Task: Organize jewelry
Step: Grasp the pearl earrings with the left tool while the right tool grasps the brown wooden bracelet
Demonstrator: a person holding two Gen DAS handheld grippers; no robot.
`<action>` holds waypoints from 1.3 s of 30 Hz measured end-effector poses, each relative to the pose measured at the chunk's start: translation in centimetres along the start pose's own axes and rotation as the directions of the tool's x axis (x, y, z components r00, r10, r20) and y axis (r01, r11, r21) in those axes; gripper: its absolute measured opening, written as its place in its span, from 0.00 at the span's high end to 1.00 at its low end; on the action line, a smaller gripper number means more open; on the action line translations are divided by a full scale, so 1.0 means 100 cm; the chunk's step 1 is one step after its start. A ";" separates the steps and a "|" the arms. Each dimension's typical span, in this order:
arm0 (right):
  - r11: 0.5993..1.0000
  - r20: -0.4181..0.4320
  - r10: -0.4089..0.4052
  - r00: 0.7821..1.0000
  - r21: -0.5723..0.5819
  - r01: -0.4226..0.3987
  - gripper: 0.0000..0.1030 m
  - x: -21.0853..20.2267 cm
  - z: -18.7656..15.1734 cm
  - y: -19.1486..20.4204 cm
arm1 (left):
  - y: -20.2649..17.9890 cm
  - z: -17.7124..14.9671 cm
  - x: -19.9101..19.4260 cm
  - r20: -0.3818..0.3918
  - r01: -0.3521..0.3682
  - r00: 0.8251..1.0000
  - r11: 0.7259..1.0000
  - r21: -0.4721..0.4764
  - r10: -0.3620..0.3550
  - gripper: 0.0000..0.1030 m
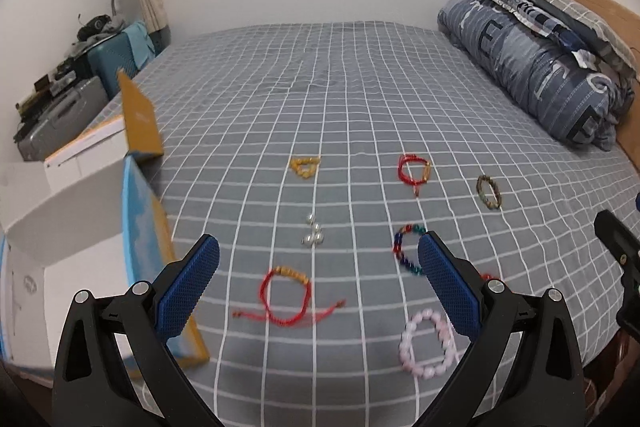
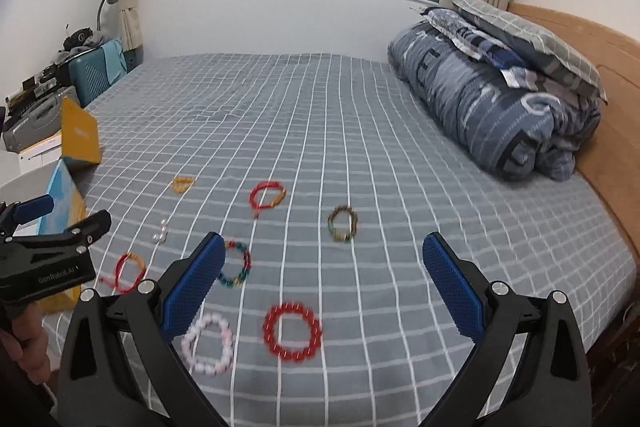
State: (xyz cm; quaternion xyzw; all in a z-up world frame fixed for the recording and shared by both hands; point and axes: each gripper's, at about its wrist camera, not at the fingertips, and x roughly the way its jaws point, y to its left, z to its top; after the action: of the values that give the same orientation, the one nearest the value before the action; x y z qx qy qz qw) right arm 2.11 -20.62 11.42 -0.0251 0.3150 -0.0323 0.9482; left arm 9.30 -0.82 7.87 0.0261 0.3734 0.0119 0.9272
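I see a bed [image 1: 360,87] with a gray checked sheet, and the jewelry lies spread on its near half. My left tongs [image 1: 318,267] are wide apart and hold nothing. My right tongs [image 2: 324,267] are wide apart too, and they hold nothing.

Near the front edge of the bed lies a pink bracelet [image 1: 428,343], just beside my left tongs' right finger. A red bead bracelet [image 2: 292,331] lies next to it, closer to the head of the bed. A red string bracelet [image 1: 285,295] with loose ends lies nearer the foot of the bed. Past it sit some pearls [image 1: 313,235]. A many-colored bracelet [image 1: 406,247] lies partly behind my left tongs' right finger.

Farther from the front edge I see three more. A yellow bracelet [image 1: 305,166] is bunched up. A second red bracelet [image 1: 414,169] lies beside it toward the head of the bed. A brown bracelet [image 1: 490,191] lies nearer the head again. None of them touch.

By the foot corner of the bed stands an open box [image 1: 80,235], white inside. A rolled blue quilt [image 2: 492,111] lies at the head of the bed with a pillow [image 2: 532,39] on top.
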 end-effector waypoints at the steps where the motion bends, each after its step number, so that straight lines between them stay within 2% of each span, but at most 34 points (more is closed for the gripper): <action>1: 1.000 -0.002 -0.001 1.000 -0.008 0.001 0.08 0.006 0.007 0.002 | -0.001 0.005 0.005 -0.004 0.000 1.000 1.000 0.008 0.000 0.05; 7: 0.999 -0.049 -0.009 0.999 -0.031 0.007 0.08 0.059 0.034 0.010 | -0.001 0.032 0.052 -0.065 -0.019 0.998 1.000 -0.003 0.019 0.05; 11: 1.000 -0.125 -0.018 0.992 -0.026 0.015 0.08 0.120 0.044 0.007 | 0.001 0.040 0.093 -0.109 -0.019 0.994 1.000 -0.005 0.018 0.05; 14: 0.999 -0.185 -0.026 0.982 -0.039 0.019 0.08 0.165 0.040 0.005 | 0.003 0.033 0.119 -0.146 -0.013 0.989 1.000 -0.010 0.011 0.05; 18: 1.000 -0.271 -0.017 0.962 -0.026 0.010 0.08 0.217 0.023 -0.001 | 0.007 0.021 0.161 -0.251 0.028 0.967 0.999 -0.024 -0.033 0.06; 22: 0.999 -0.335 -0.017 0.942 -0.040 0.004 0.08 0.251 0.009 -0.003 | 0.006 0.010 0.179 -0.277 0.013 0.961 1.000 -0.004 -0.014 0.06; 25: 0.999 -0.385 -0.020 0.923 -0.042 0.004 0.08 0.268 0.001 -0.005 | 0.004 0.004 0.188 -0.301 0.017 0.953 1.000 -0.001 -0.016 0.06; 31: 0.999 -0.424 -0.030 0.905 -0.031 0.018 0.08 0.282 -0.009 -0.013 | -0.004 -0.002 0.206 -0.340 0.019 0.940 1.000 0.017 -0.012 0.06; 36: 0.999 -0.451 -0.039 0.891 -0.007 0.040 0.08 0.294 -0.015 -0.022 | -0.006 -0.006 0.208 -0.347 0.010 0.938 0.999 0.038 0.004 0.06; 38: 1.000 -0.460 -0.022 0.888 0.010 0.030 0.09 0.297 -0.014 -0.026 | -0.007 -0.006 0.208 -0.349 0.016 0.937 0.999 0.046 0.001 0.09; 39: 0.999 -0.463 -0.012 0.886 0.021 0.025 0.11 0.297 -0.015 -0.028 | -0.009 -0.007 0.207 -0.352 0.025 0.936 0.998 0.051 -0.006 0.13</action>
State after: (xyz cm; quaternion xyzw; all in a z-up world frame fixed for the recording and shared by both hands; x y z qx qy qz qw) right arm 24.88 -25.75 -7.27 -0.0072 0.5311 -0.0507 0.8457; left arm 23.79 -0.80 -7.03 0.0462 0.5333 -0.0012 0.8447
